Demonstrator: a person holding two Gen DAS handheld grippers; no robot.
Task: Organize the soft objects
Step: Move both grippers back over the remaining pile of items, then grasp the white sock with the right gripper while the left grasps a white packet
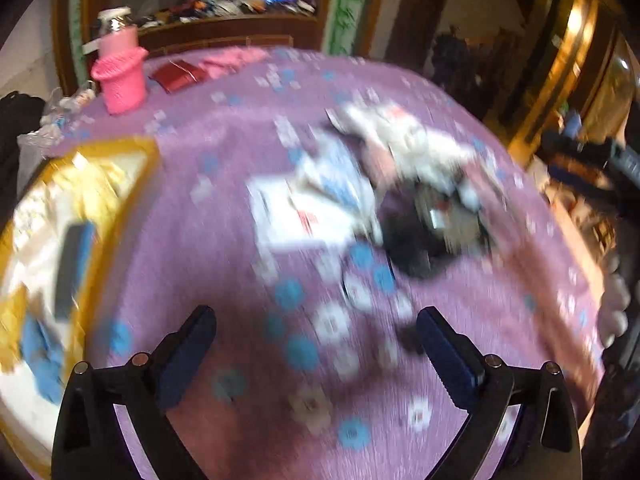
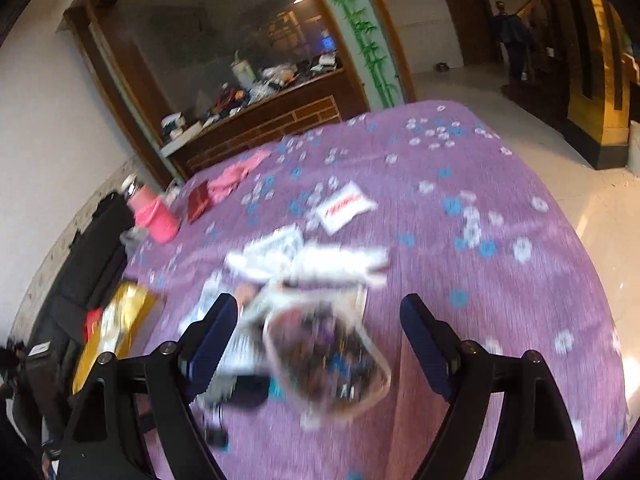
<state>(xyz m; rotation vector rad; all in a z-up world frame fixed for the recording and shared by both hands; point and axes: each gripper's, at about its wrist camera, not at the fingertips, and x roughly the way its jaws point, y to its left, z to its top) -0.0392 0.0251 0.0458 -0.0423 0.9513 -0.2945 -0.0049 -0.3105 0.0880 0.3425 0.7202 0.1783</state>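
Observation:
In the blurred left wrist view, a pile of soft white and blue cloths point(image 1: 340, 176) lies mid-table beside a dark bundle point(image 1: 432, 228). My left gripper point(image 1: 316, 314) hangs open above the purple cloth short of the pile, with nothing between its fingers. In the right wrist view my right gripper point(image 2: 319, 302) stands wide open over a clear bag of dark items point(image 2: 328, 364). The bag shows between the fingers but the pads do not press on it. White cloths point(image 2: 312, 260) lie just beyond, and a white packet with red print point(image 2: 346, 206) farther off.
A purple flowered tablecloth point(image 1: 208, 240) covers the table. An open gold box point(image 1: 100, 184) holding blue items sits at the left edge. At the far left stand a pink knitted bottle holder point(image 1: 120, 80), a red case point(image 1: 176, 74) and a pink cloth point(image 1: 232, 60). A person point(image 2: 512, 40) stands in the distance.

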